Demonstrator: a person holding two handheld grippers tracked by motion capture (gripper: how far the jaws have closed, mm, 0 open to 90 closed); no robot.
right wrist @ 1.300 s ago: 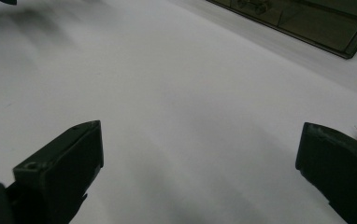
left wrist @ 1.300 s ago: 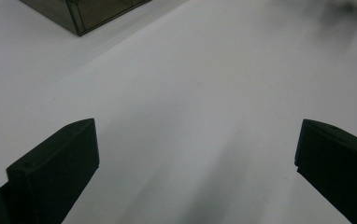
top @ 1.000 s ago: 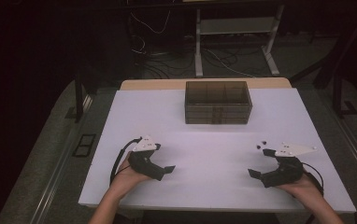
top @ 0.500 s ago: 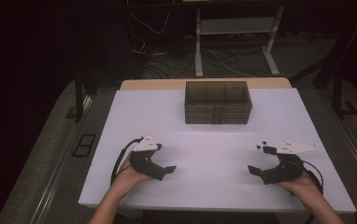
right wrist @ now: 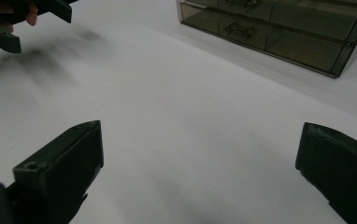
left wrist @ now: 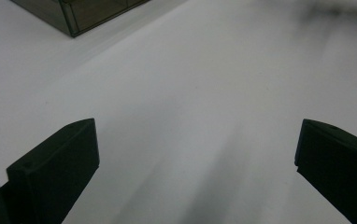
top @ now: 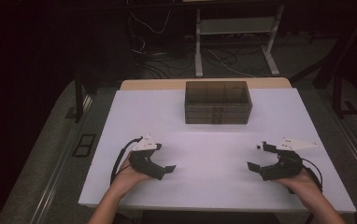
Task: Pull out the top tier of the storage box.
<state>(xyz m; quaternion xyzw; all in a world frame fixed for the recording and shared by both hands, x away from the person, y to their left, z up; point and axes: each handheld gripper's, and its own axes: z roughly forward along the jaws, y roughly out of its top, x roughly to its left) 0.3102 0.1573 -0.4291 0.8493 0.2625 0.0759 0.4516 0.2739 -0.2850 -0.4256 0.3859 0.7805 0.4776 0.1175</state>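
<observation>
Two tools rest low over the white desk (top: 214, 144), the left tool (top: 165, 170) and the right tool (top: 253, 158) both released with jaws wide apart and nothing between them. Compared with a second ago, the right tool has lifted and tilted slightly while the left has barely shifted. The smoky drawer box (top: 218, 102) stands well beyond both, at the desk's far middle, its drawers closed.
</observation>
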